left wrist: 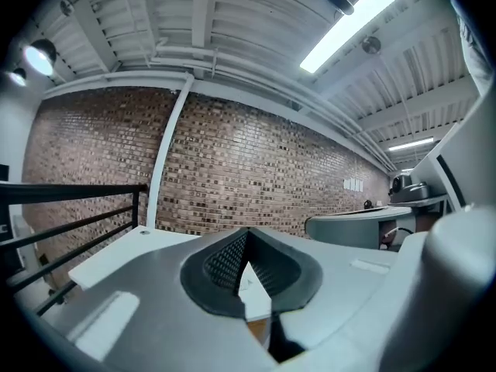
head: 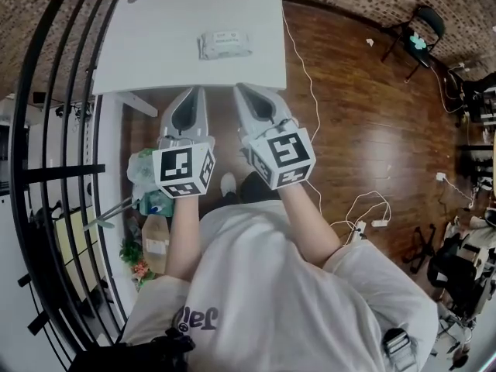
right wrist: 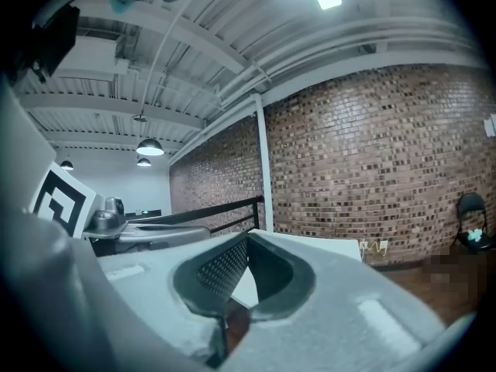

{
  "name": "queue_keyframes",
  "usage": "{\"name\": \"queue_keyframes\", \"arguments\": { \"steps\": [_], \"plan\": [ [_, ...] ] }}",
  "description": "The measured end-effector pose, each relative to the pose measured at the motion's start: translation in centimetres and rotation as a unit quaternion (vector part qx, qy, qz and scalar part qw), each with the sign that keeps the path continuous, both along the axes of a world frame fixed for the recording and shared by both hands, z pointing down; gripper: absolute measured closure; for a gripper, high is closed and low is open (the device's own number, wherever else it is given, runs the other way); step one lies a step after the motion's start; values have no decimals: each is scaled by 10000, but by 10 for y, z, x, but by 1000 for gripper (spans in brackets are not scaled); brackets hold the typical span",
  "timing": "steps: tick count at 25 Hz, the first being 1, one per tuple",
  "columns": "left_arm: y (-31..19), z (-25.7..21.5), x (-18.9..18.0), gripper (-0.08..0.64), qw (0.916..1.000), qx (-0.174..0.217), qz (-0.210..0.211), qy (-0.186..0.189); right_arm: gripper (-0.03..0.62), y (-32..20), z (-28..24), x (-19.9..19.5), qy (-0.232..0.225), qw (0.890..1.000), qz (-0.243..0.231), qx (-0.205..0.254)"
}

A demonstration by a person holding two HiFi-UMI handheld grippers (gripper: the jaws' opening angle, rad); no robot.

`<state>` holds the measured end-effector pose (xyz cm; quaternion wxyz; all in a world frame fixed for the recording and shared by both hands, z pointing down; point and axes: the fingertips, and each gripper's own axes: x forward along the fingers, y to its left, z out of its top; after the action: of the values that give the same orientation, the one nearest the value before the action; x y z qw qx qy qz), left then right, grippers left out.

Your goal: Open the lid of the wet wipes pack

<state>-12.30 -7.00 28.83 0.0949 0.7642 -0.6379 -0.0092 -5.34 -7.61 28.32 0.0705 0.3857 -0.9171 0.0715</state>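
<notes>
The wet wipes pack (head: 223, 44), white with a closed lid on top, lies flat near the middle of the white table (head: 155, 45) in the head view. Both grippers are held side by side short of the table's near edge, above the floor, and point toward it. My left gripper (head: 201, 91) is shut with nothing in it, and so is my right gripper (head: 239, 88). In the left gripper view the jaws of the left gripper (left wrist: 248, 229) meet at the tips over the table edge (left wrist: 116, 258). The right gripper (right wrist: 248, 235) looks the same in its own view. The pack is hidden in both gripper views.
A black railing (head: 46, 130) runs along the left side. Bags and plants (head: 147, 192) sit on the floor by the table's left leg. Cables (head: 310, 76) and a power strip (head: 360, 227) lie on the wooden floor to the right, with a black chair (head: 425, 25) beyond.
</notes>
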Motion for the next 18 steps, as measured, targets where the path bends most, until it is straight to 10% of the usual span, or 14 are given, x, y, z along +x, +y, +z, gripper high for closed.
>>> {"name": "queue_keyframes", "arguments": {
  "steps": [18],
  "plan": [
    [-210, 60, -20, 543, 9972, -606, 58, -423, 601, -206, 67, -10, -232, 9967, 52, -777]
  ]
}}
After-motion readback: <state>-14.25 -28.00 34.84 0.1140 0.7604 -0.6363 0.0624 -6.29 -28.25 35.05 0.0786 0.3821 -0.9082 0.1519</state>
